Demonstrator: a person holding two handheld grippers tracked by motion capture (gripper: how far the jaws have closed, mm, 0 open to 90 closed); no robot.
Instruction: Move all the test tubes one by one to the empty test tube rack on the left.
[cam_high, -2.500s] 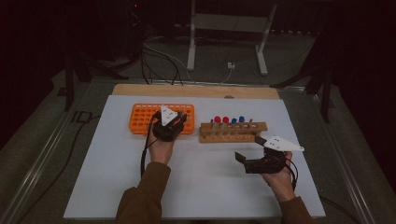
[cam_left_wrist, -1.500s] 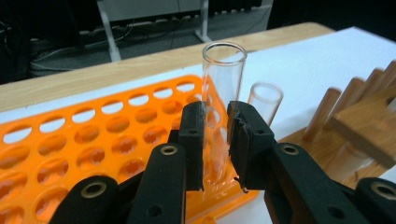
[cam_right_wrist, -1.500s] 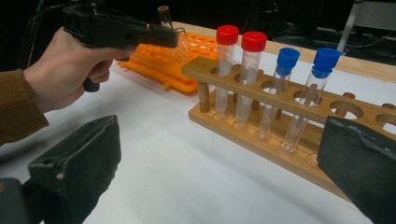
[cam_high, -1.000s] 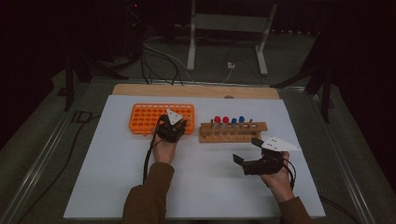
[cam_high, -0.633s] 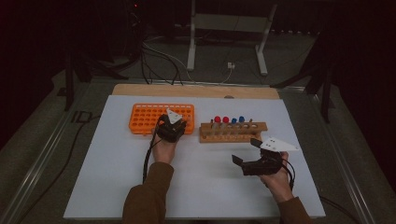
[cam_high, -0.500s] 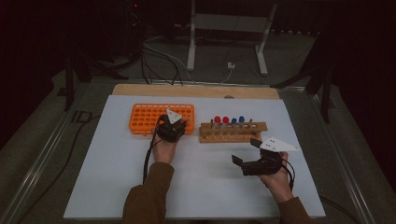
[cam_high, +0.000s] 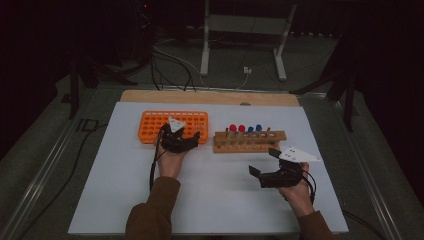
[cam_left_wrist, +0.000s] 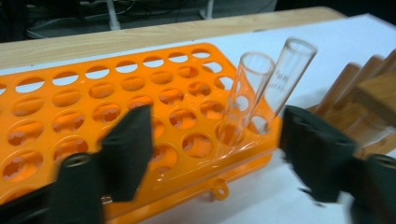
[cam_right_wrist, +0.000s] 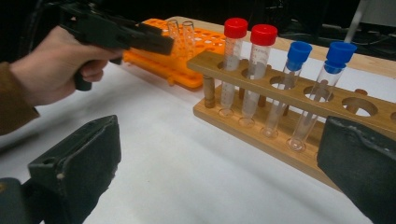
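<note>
Fingers (cam_left_wrist: 126, 154) of the left gripper (cam_left_wrist: 215, 154) stand well apart, having just been opening, and nothing is pressed between them: two clear uncapped tubes (cam_left_wrist: 261, 88) lean side by side in neighbouring holes at the near right corner of the orange rack (cam_left_wrist: 93, 107), free of the pads. That spread reads as a release; the tubes tilt because the holes are wider than the glass, so each rests against its rim rather than standing upright. In the high view the left gripper (cam_high: 181, 141) sits at the near edge of the orange rack (cam_high: 173, 126), close enough to drop tubes in without reaching across it.

The right gripper (cam_high: 267, 165) waits on the near side of the wooden rack (cam_high: 250, 141), its fingers (cam_right_wrist: 79, 163) also wide apart and empty, not touching anything. It faces the two red-capped tubes (cam_right_wrist: 247, 70) and two blue-capped tubes (cam_right_wrist: 317, 88), which stand in the rack's row of holes. My guess is that it is poised there to take the next one, since the wooden rack lies just beside the orange one on the white table (cam_high: 210, 200), keeping each transfer short
</note>
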